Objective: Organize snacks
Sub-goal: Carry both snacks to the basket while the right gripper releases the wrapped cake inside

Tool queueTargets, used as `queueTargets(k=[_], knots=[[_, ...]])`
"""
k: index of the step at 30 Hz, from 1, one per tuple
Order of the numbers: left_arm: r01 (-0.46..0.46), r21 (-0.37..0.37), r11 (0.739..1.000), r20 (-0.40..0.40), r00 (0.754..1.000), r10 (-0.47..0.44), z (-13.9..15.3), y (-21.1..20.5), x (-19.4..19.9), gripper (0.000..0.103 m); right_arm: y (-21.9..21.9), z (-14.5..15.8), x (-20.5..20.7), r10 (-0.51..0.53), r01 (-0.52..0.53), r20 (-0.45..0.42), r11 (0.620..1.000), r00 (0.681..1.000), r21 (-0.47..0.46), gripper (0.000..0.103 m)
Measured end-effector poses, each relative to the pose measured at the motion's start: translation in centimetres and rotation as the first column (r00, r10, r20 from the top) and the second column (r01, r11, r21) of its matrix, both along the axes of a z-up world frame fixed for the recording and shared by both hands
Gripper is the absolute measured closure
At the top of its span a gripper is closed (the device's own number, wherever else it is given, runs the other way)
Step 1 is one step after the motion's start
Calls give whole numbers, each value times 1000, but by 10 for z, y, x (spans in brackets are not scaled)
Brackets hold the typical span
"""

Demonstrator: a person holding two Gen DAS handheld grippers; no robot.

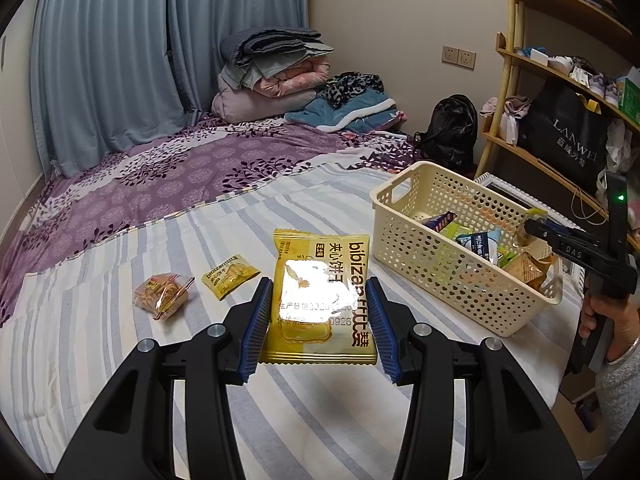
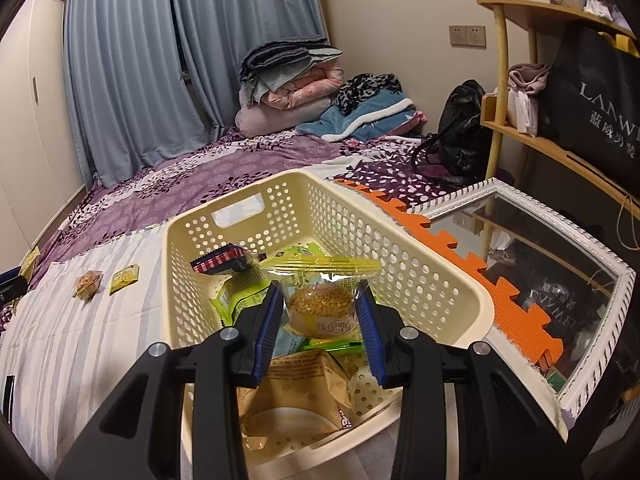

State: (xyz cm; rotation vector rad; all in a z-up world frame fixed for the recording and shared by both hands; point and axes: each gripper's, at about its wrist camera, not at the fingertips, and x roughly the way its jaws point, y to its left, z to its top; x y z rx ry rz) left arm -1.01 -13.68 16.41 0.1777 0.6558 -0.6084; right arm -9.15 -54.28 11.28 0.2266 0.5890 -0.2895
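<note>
1. Done: the cream perforated basket already holds several snack packets.
2. In progress: right gripper clamps a clear-wrapped round cake over the basket; left gripper clamps a yellow biscuit packet, basket at its 2 o'clock.
3. Remaining: small yellow packet and clear-wrapped pastry on the bed, at its 10 o'clock.

We looked forward and downward from both wrists; both views shared the basket, at two o'clock from the left wrist.

Around you: blue curtains, folded blankets, black backpack, wooden shelf, white-framed mirror, orange foam mat.
</note>
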Motion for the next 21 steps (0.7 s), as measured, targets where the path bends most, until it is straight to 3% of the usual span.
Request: queueTargets(k=[17, 21], knots=[[54, 19, 998, 11, 998, -54, 5, -28, -9, 55, -15, -5, -10, -37, 37, 8, 999, 999, 21, 65], [67, 23, 997, 11, 998, -67, 5, -34, -12, 55, -24, -6, -15, -51, 50, 22, 997, 998, 60, 59]])
